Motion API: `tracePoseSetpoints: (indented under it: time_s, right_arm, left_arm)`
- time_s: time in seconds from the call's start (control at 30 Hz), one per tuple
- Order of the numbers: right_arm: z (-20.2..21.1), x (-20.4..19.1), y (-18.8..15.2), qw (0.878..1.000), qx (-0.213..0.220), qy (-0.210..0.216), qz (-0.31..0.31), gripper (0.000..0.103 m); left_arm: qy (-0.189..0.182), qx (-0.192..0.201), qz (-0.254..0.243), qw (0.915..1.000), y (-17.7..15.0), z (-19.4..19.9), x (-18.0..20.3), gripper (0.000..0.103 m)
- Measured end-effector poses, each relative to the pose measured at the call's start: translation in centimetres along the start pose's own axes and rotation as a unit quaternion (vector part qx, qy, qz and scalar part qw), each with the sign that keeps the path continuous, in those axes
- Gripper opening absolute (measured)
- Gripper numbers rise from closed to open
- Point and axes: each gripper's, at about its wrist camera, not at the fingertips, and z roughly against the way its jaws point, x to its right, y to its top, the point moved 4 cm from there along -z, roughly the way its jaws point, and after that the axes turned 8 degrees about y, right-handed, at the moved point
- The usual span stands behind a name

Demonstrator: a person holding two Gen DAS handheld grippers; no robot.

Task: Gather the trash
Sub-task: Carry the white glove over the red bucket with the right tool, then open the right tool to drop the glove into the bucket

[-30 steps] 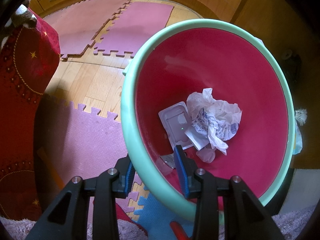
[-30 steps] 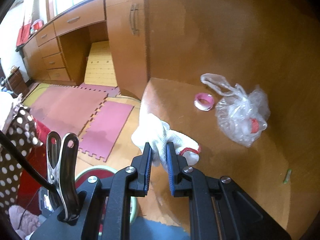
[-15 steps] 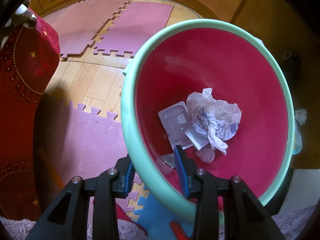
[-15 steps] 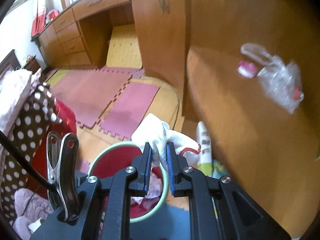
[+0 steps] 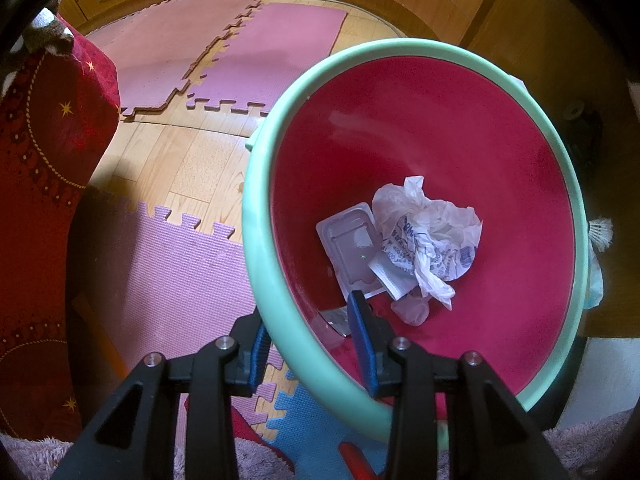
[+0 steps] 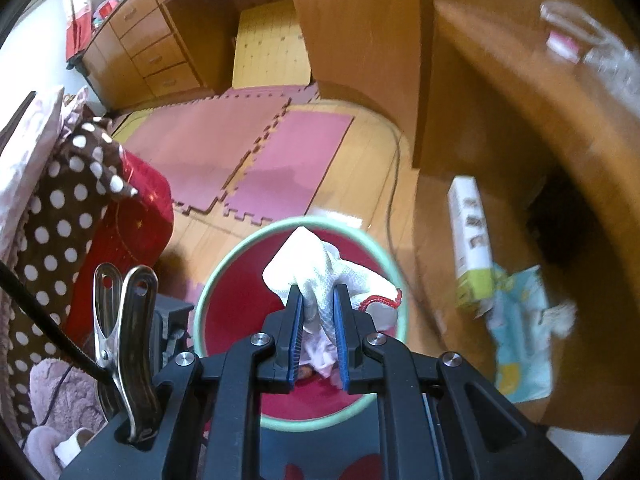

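Note:
A red bin with a mint-green rim (image 5: 256,264) fills the left wrist view. My left gripper (image 5: 308,352) is shut on that rim, one finger outside and one inside. At the bin's bottom lie a crumpled printed plastic bag (image 5: 428,236) and a clear plastic tray (image 5: 348,244). In the right wrist view my right gripper (image 6: 318,336) is shut on a white knit glove (image 6: 320,276) with a red cuff cord, and it hangs over the open mouth of the bin (image 6: 208,292).
Pink foam mats (image 6: 248,148) cover part of the wooden floor. A red cushion (image 5: 44,152) and a dotted brown cloth (image 6: 60,208) lie to the left. A white and green box (image 6: 472,236) and a light-blue cloth (image 6: 520,328) lie right of the bin. A wooden table (image 6: 560,128) holds a clear bag (image 6: 608,56).
My right gripper has swung down from the tabletop with the glove and now hangs over the bin. My left gripper and the bin have not moved.

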Motion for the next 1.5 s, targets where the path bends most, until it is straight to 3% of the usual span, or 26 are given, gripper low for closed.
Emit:
tracePoseSetpoints:
  time_s: [0.17, 0.67, 1.5]
  right_arm:
    - [-2.9, -0.3, -2.4, 0.999, -0.023, 0.015, -0.018, 0.015]
    - [-8.7, 0.6, -6.0, 0.997, -0.074, 0.001, -0.016, 0.016]
    - [-12.5, 1.5, -8.3, 0.993, -0.117, -0.021, -0.007, 0.016]
  left_arm:
    - [-0.001, 0.0, 0.0, 1.0, 0.0, 0.0, 0.0, 0.038]
    - [0.002, 0.0, 0.001, 1.0, 0.0, 0.0, 0.1, 0.038]
    - [-0.001, -0.002, 0.002, 1.0, 0.0, 0.1, 0.0, 0.038]
